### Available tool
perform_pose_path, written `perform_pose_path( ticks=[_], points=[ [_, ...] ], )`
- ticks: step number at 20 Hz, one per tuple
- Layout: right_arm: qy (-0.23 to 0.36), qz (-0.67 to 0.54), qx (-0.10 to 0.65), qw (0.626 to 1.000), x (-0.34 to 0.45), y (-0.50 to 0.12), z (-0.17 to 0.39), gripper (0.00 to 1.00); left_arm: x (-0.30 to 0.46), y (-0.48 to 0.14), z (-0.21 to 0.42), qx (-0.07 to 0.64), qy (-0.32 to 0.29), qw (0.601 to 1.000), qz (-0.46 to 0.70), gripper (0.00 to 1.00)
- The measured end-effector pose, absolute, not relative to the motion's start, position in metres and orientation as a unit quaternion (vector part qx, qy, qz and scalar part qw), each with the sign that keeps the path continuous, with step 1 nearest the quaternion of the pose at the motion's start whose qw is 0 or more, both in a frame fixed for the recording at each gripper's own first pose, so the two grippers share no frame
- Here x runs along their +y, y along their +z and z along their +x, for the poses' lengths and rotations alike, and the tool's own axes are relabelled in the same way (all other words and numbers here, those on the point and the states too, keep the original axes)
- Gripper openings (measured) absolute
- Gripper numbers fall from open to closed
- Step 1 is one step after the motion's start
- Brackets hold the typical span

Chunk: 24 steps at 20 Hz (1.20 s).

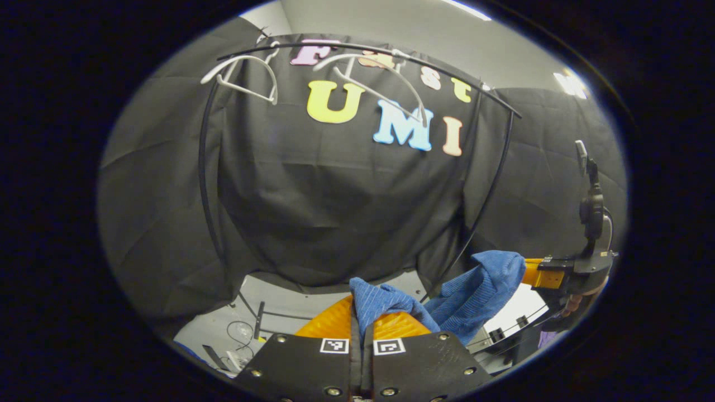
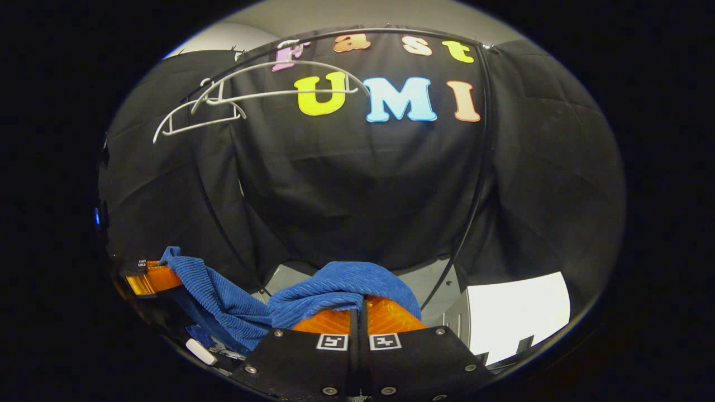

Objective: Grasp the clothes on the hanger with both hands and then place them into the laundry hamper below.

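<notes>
Cloth (image 1: 469, 296) hangs off the hangers (image 1: 368, 78), pinched by left gripper (image 1: 362, 326) and right gripper (image 2: 360, 312); next comes lowering it into the hamper.

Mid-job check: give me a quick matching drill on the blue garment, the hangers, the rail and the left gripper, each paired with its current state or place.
Things:
1. blue garment
2. white hangers
3. black rail
4. left gripper

States:
A. bare, hanging up high
B. shut on cloth
C. stretched between both grippers
D. curved bar carrying the hangers

Pairs: 1-C, 2-A, 3-D, 4-B
</notes>
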State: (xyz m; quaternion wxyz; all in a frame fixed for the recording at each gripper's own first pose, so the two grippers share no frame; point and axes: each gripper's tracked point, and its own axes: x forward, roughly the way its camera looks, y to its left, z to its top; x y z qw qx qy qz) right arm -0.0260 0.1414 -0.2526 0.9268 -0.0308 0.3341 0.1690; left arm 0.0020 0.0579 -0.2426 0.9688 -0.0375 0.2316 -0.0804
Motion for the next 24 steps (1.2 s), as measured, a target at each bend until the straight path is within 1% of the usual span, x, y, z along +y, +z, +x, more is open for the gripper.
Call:
perform_pose_path(
  ticks=[4, 6, 9, 13, 16, 17, 21, 22, 23, 24],
  points=[
    [0.164, -0.028, 0.380, 0.910, 0.140, -0.316, -0.038, 0.00, 0.038, -0.316, 0.018, 0.277, -0.075, 0.957, -0.047, 0.01],
    [0.161, -0.014, 0.394, 0.905, 0.140, -0.336, -0.038, 0.00, 0.042, -0.352, 0.020, 0.301, -0.053, 0.950, -0.064, 0.01],
    [0.158, -0.009, 0.409, 0.899, 0.136, -0.358, -0.036, 0.00, 0.045, -0.389, 0.018, 0.325, -0.031, 0.941, -0.090, 0.01],
    [0.153, -0.007, 0.439, 0.885, 0.130, -0.379, -0.034, 0.00, 0.043, -0.402, 0.023, 0.337, -0.012, 0.937, -0.094, 0.01],
    [0.146, 0.012, 0.456, 0.878, 0.129, -0.382, -0.047, 0.02, 0.041, -0.413, 0.022, 0.342, -0.018, 0.935, -0.092, 0.01],
    [0.145, 0.013, 0.458, 0.877, 0.129, -0.381, -0.050, 0.00, 0.041, -0.414, 0.023, 0.344, -0.020, 0.935, -0.088, 0.01],
    [0.148, 0.012, 0.468, 0.871, 0.129, -0.383, -0.062, 0.00, 0.035, -0.420, 0.021, 0.351, -0.015, 0.932, -0.083, 0.01],
    [0.148, 0.010, 0.469, 0.870, 0.128, -0.383, -0.064, 0.00, 0.037, -0.421, 0.019, 0.354, -0.011, 0.932, -0.083, 0.05],
    [0.143, 0.008, 0.471, 0.871, 0.126, -0.383, -0.062, 0.01, 0.037, -0.423, 0.018, 0.356, -0.008, 0.931, -0.083, 0.01],
    [0.135, 0.009, 0.471, 0.872, 0.123, -0.384, -0.063, 0.01, 0.039, -0.425, 0.016, 0.359, -0.006, 0.929, -0.085, 0.01]
  ],
)
